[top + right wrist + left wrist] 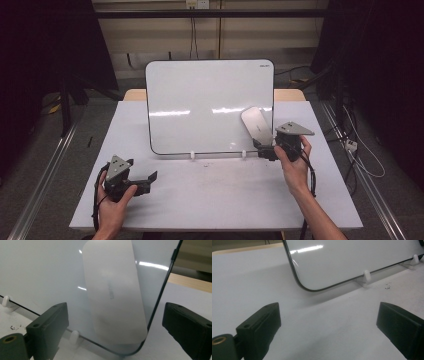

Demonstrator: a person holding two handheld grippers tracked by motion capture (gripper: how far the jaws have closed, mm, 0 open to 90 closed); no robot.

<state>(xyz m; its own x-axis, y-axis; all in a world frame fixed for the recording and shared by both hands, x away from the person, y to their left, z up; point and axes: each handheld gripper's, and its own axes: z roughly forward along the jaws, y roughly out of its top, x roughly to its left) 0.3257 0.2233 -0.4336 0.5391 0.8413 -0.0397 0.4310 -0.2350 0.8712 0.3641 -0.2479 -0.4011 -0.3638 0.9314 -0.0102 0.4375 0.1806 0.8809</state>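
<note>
Your right gripper (264, 150) sits at the lower right corner of the whiteboard (200, 100), jaws spread wide with nothing pressed between them. The white eraser (256, 125) clings flat to the board's face near its right edge, tilted a little, its lower end close to the board's rounded bottom corner. In the right gripper view the eraser (113, 292) stands ahead of the jaws, in line with the gap between them and slightly toward the left jaw, clear of both pads; the board's black rim curves past just inside the right jaw. No finger touches the eraser or the board there. Your left gripper (145, 181) rests low over the white table (200, 200) at the near left, well apart from the eraser, jaws also wide open and empty. In the left gripper view you see bare table between its jaws, with the whiteboard's (352, 262) lower left corner and one white foot clip (367, 275) beyond them.
</note>
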